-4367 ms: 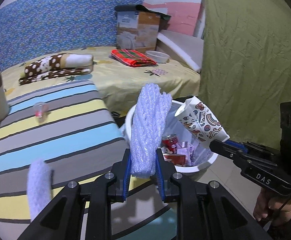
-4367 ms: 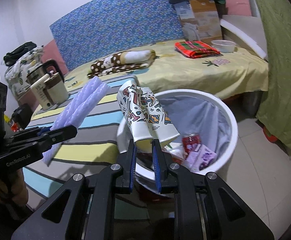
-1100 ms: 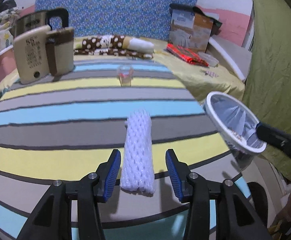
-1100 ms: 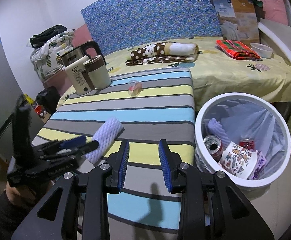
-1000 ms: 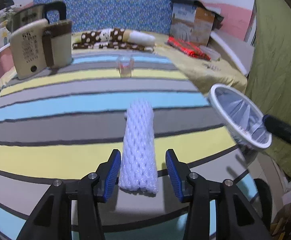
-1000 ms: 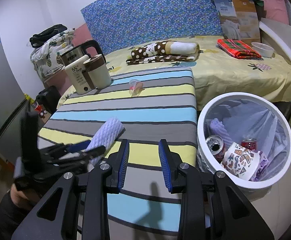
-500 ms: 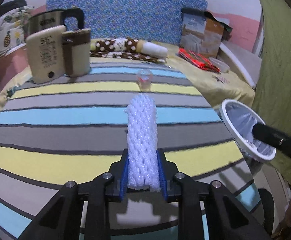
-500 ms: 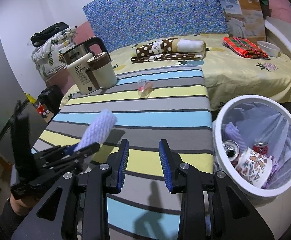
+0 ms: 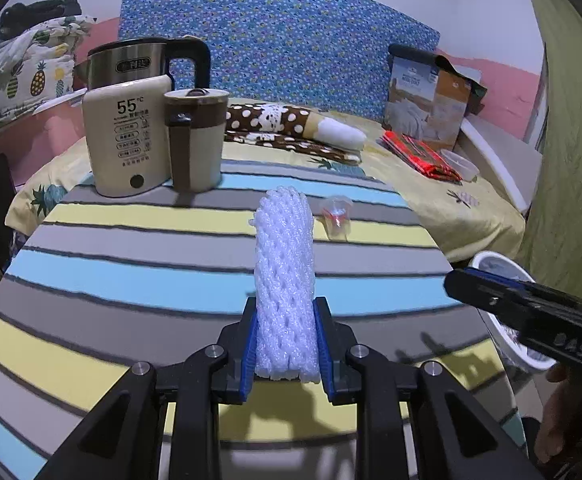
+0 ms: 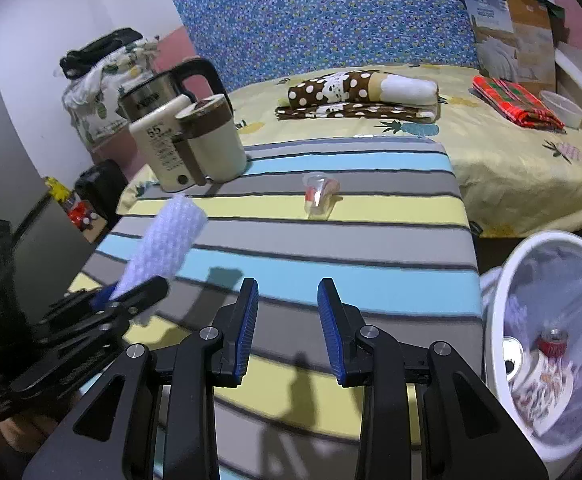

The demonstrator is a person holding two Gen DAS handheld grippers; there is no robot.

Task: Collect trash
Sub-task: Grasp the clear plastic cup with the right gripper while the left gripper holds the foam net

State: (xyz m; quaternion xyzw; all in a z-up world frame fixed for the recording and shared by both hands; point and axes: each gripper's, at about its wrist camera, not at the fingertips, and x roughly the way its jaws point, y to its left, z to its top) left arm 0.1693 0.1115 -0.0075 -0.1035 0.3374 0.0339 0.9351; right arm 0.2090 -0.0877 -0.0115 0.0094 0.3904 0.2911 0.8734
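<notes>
While the left tool is clenched on the lower end of the white foam net sleeve, that sleeve runs up the centre of the left wrist frame, and its base is hidden between the blue pads. Whether its far end touches the striped surface cannot be told from here; in the right wrist frame, at centre left, the sleeve appears lifted and casts a shadow on the stripes. The right tool stands released, its jaws apart with nothing between them. A small clear cup lies tipped on the surface above centre; its reddish contents are too small to identify. At the lower right edge, the white trash bin is cut off by the frame, with cans and a printed paper cup blurred inside. A kettle stands at upper left.
</notes>
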